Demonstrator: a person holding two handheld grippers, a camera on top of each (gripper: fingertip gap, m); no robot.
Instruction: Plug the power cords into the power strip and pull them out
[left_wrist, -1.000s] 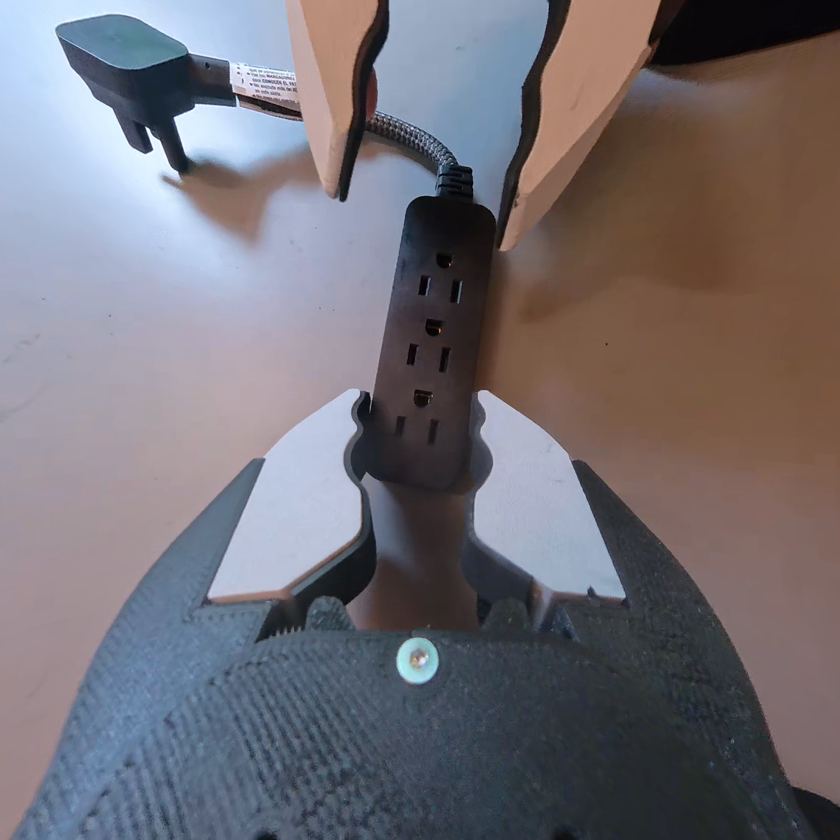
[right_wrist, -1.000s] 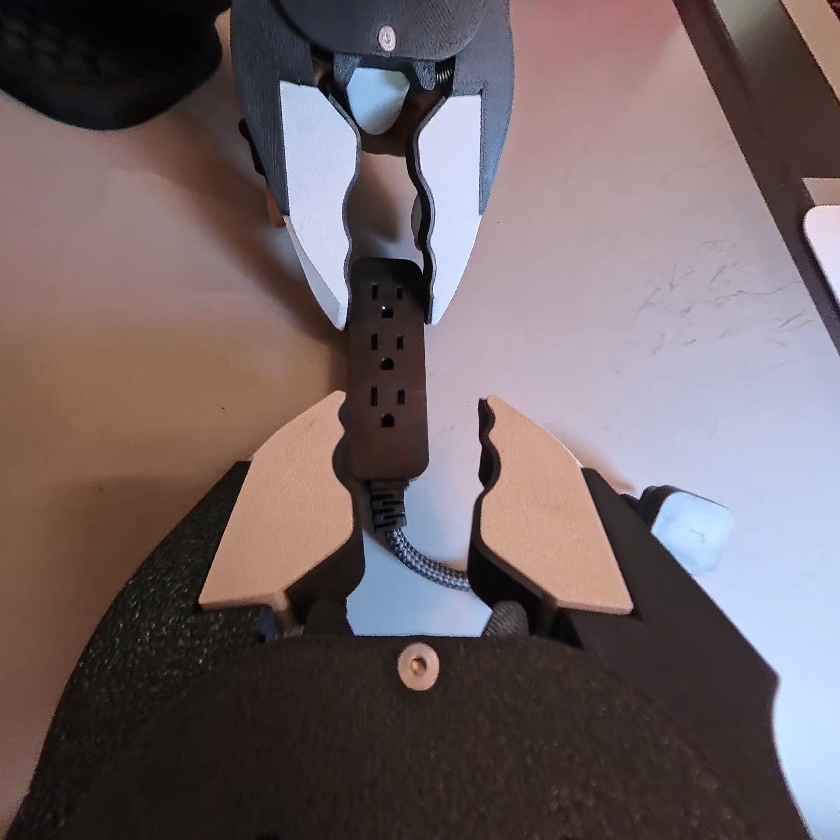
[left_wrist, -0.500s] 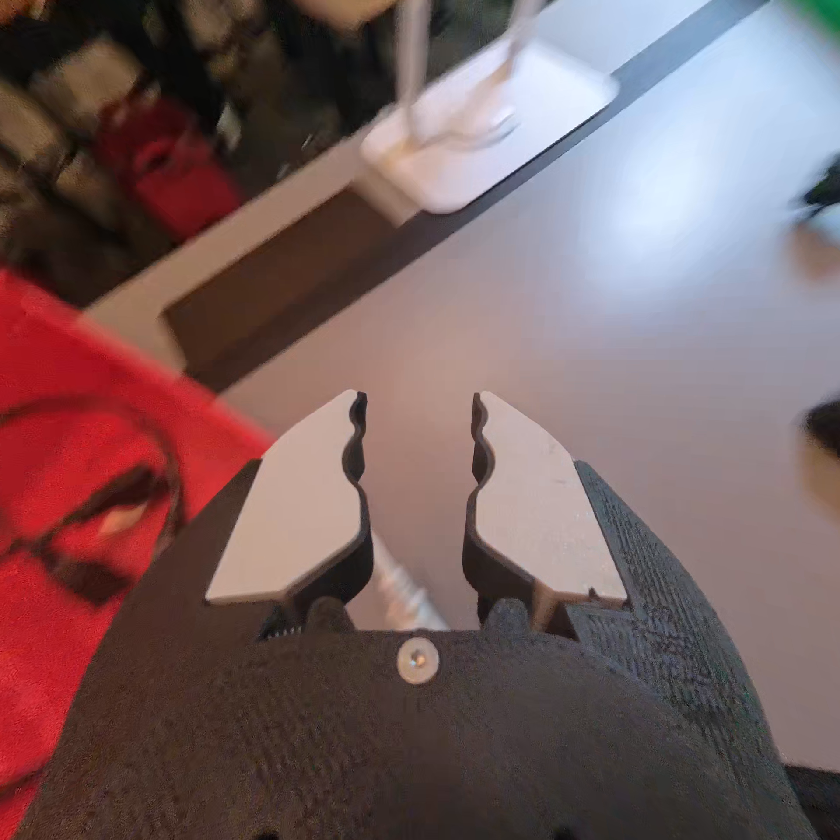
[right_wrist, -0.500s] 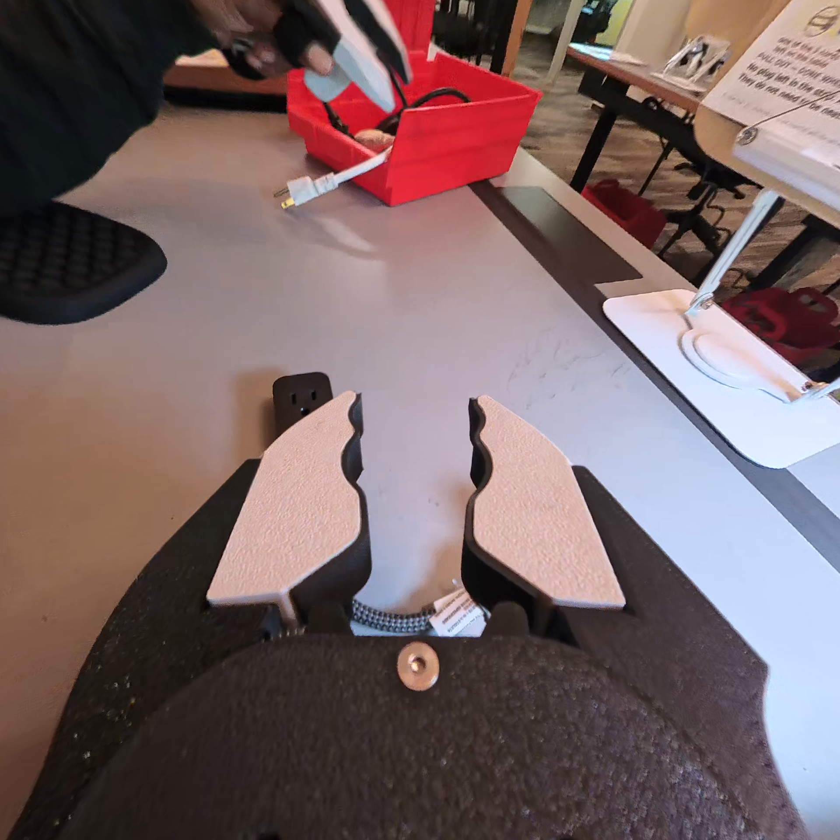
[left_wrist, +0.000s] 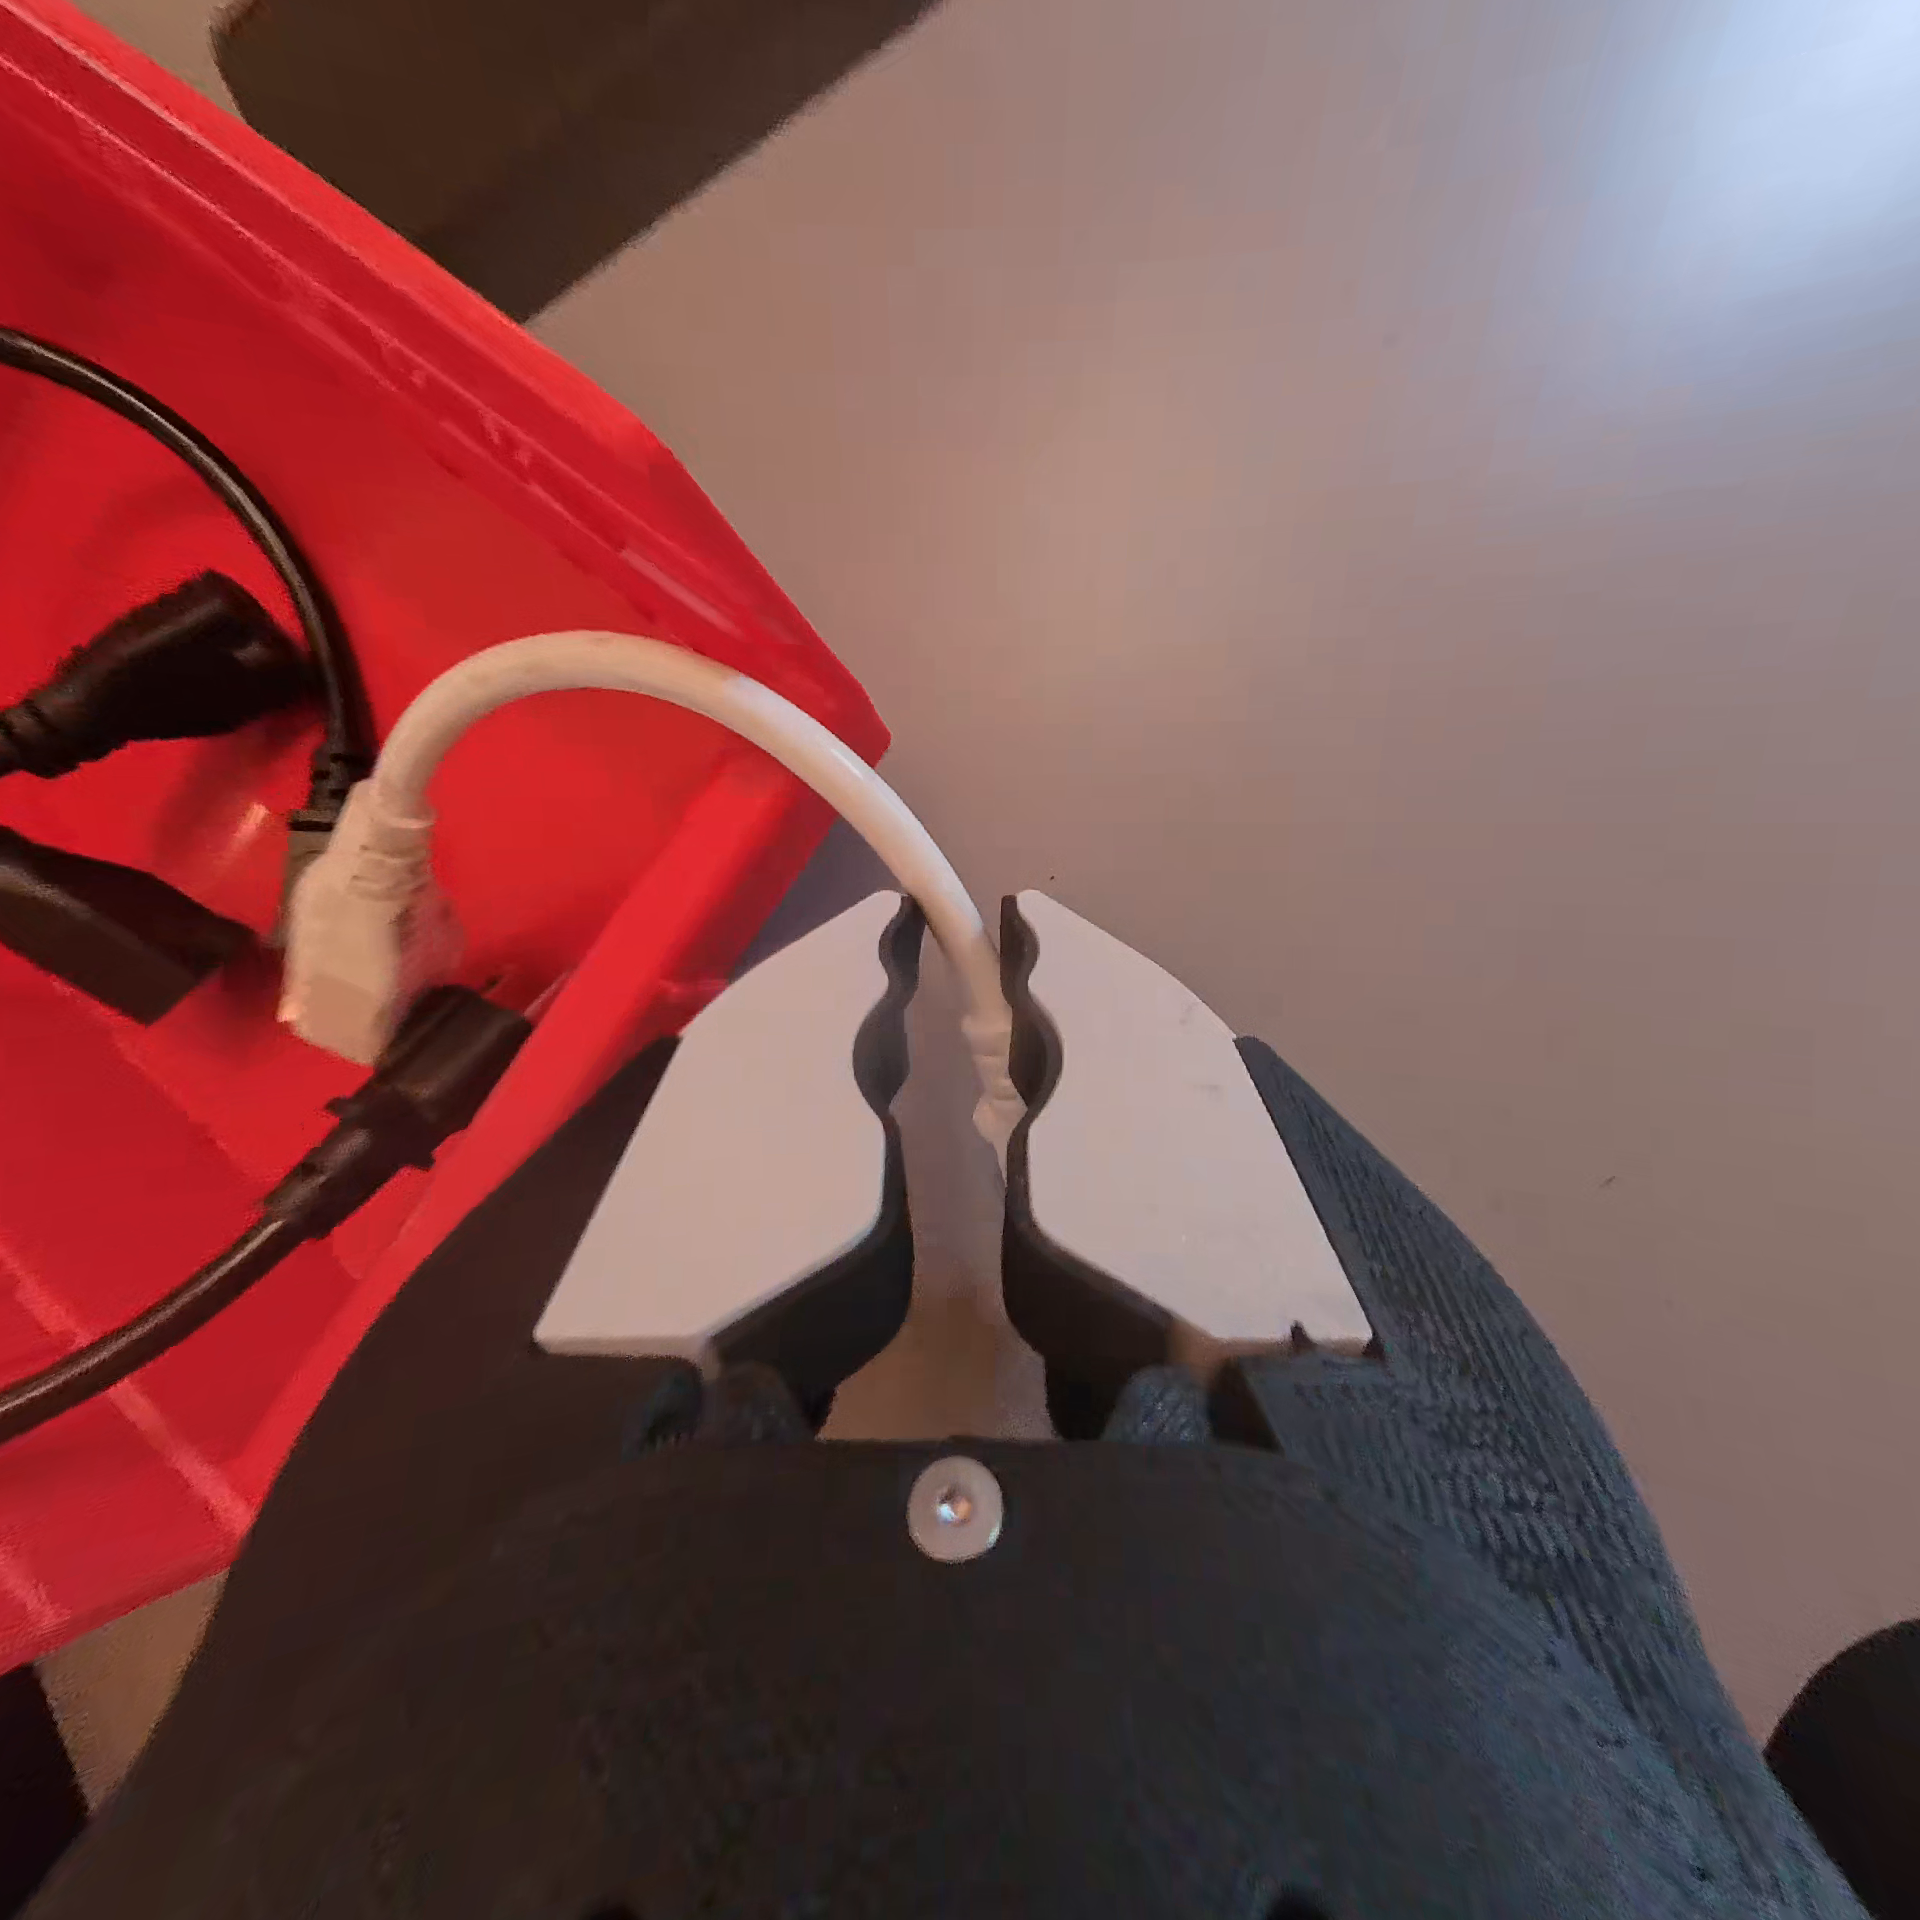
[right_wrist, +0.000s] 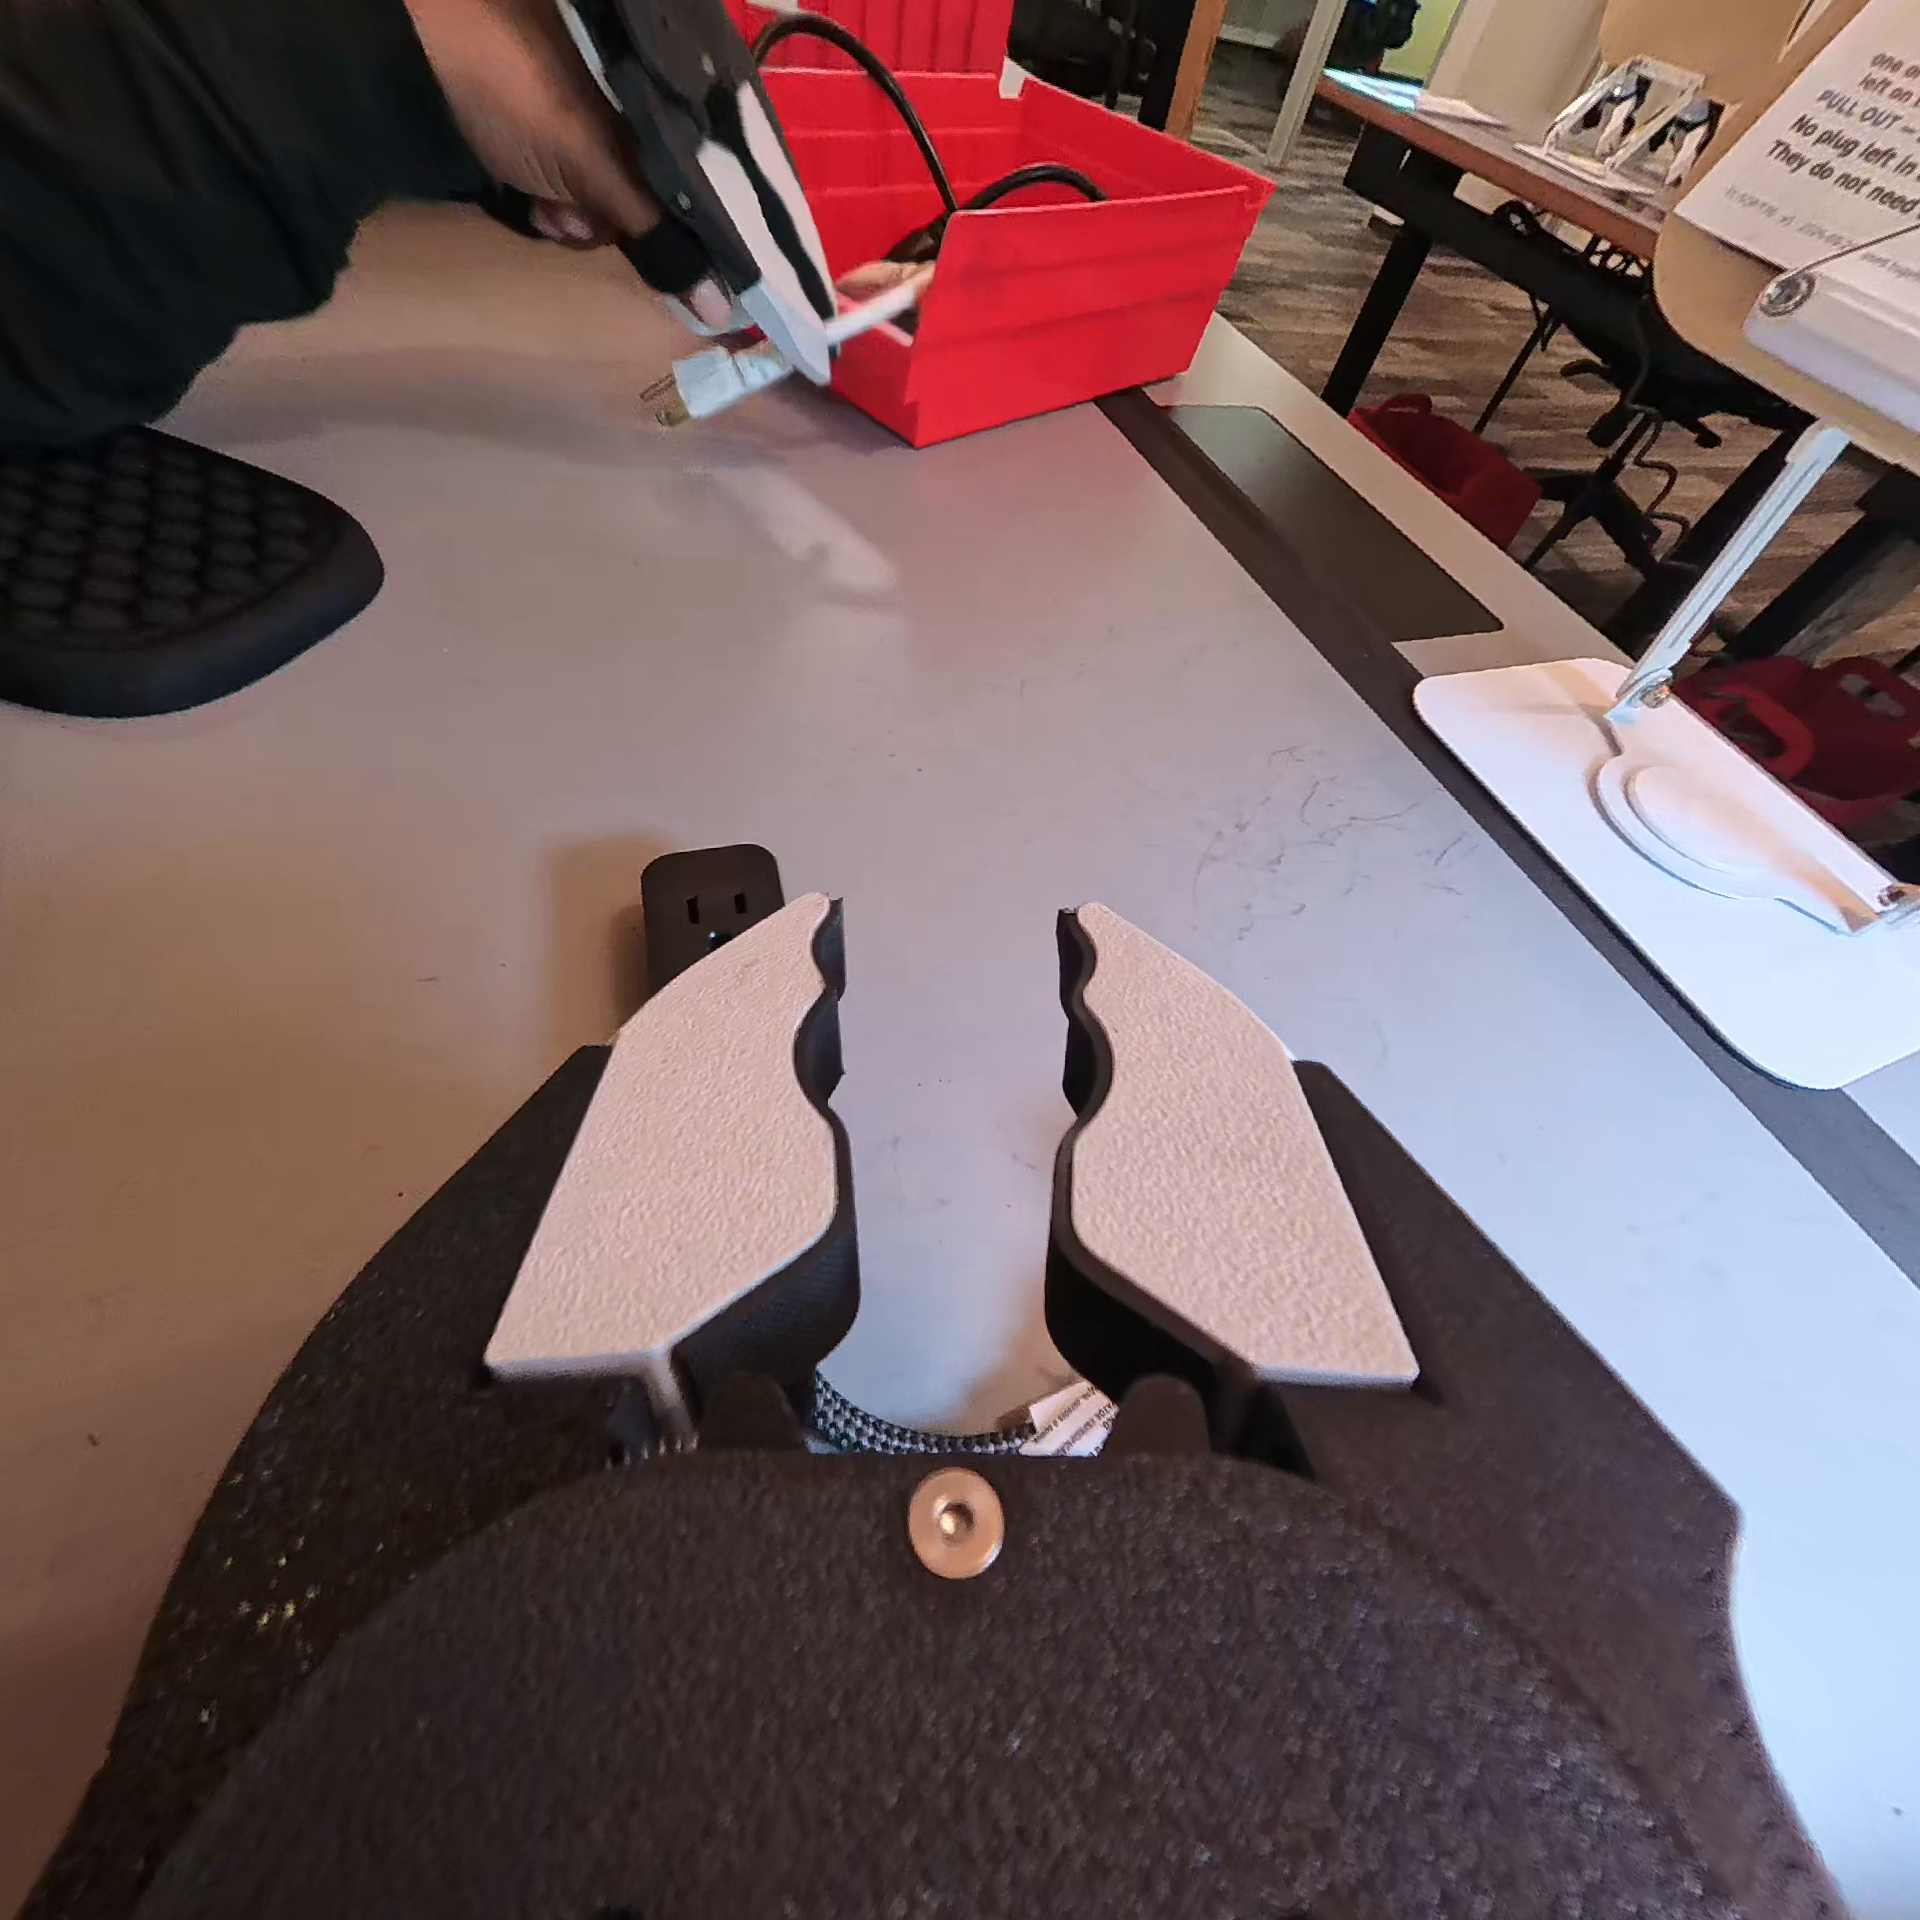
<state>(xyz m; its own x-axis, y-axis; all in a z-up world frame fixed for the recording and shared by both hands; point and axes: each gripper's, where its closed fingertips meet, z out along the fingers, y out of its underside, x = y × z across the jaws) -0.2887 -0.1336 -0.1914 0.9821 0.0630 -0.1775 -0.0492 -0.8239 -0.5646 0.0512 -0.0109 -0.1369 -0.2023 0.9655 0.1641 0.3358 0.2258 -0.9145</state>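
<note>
My left gripper (left_wrist: 958, 909) is by the red bin's corner, shut on a white power cord (left_wrist: 644, 665) just behind its plug. The cord arches back over the red bin (left_wrist: 416, 468) wall to a white connector (left_wrist: 358, 925) inside. In the right wrist view the left gripper (right_wrist: 790, 332) holds the white plug (right_wrist: 707, 379) just above the table, beside the bin (right_wrist: 1039, 281). My right gripper (right_wrist: 945, 925) is open and empty over the table. The black power strip (right_wrist: 712, 899) lies flat, mostly hidden behind the right gripper's left finger. Its braided cord (right_wrist: 914, 1439) runs under the gripper.
Black cords and plugs (left_wrist: 135, 675) lie in the red bin. A white lamp base (right_wrist: 1621, 852) stands at the right past a dark strip (right_wrist: 1299, 540) along the table. A black mesh pad (right_wrist: 156, 582) sits at the left. A person's dark sleeve (right_wrist: 208, 156) reaches in at the upper left. Some 35 cm of space lies between my two pairs of fingers.
The left gripper let go of the power strip, swung to the red bin and closed on the white cord. The right gripper pulled back from the strip and stayed open.
</note>
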